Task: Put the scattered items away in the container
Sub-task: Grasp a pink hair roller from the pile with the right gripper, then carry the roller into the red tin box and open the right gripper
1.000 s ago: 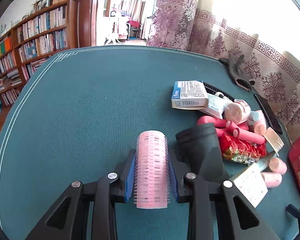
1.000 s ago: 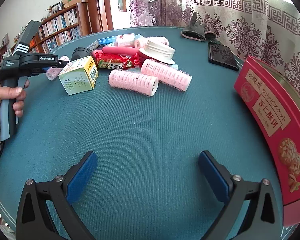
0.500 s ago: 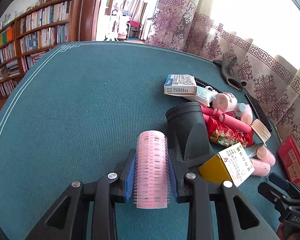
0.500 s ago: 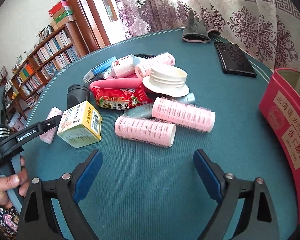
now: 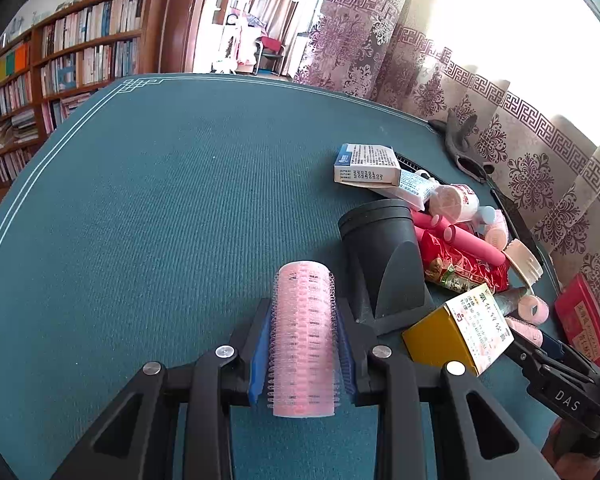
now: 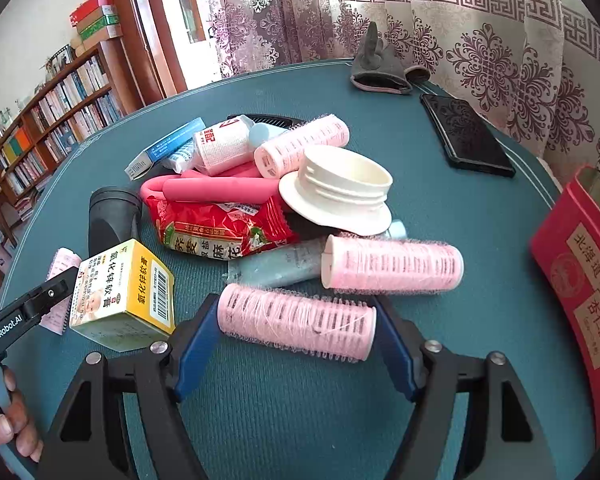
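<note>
Meanwhile, left jaws clamped on pink roller (image 5: 303,338), right jaws closing around second roller (image 6: 296,322), red tin (image 6: 580,280) nearby

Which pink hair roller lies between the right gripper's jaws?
The nearest pink roller, lying crosswise between the closing jaws of the right gripper. The second roller lies behind it, the third atop the pile.

Bright daylight through curtains (image 5: 480,92), glare, fisheye-warped edges.
</note>
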Tool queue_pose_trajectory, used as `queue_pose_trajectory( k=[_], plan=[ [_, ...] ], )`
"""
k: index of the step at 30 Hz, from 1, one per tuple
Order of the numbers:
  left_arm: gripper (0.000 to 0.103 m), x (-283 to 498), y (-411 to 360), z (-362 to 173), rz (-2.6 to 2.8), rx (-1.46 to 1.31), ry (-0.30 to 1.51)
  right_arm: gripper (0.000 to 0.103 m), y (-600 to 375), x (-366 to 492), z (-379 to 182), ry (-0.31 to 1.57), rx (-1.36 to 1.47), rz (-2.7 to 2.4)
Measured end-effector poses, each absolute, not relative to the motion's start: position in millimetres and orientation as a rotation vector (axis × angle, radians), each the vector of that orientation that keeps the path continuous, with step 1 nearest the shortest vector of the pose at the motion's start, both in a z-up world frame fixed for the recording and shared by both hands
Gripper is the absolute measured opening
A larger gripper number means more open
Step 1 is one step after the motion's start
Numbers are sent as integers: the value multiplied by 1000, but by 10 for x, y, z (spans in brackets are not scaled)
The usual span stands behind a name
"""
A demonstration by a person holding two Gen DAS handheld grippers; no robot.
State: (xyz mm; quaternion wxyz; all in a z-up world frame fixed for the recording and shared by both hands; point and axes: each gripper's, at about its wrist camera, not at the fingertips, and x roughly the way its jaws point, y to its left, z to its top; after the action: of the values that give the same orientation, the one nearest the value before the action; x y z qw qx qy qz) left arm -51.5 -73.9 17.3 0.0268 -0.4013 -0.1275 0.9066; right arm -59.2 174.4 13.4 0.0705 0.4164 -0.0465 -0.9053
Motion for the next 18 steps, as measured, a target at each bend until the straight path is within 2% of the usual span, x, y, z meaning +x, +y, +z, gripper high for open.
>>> queue_pose_trajectory(
  k=[3, 18],
  plan=[
    [31, -508, -731, 172, 2807, -1235, -390, 77, 1801, -483, 179, -200, 1201, -2684],
    [31, -300, -679, 316, 2865, -1186, -380, 77, 2666, 243, 695, -246, 951, -2875]
  ],
)
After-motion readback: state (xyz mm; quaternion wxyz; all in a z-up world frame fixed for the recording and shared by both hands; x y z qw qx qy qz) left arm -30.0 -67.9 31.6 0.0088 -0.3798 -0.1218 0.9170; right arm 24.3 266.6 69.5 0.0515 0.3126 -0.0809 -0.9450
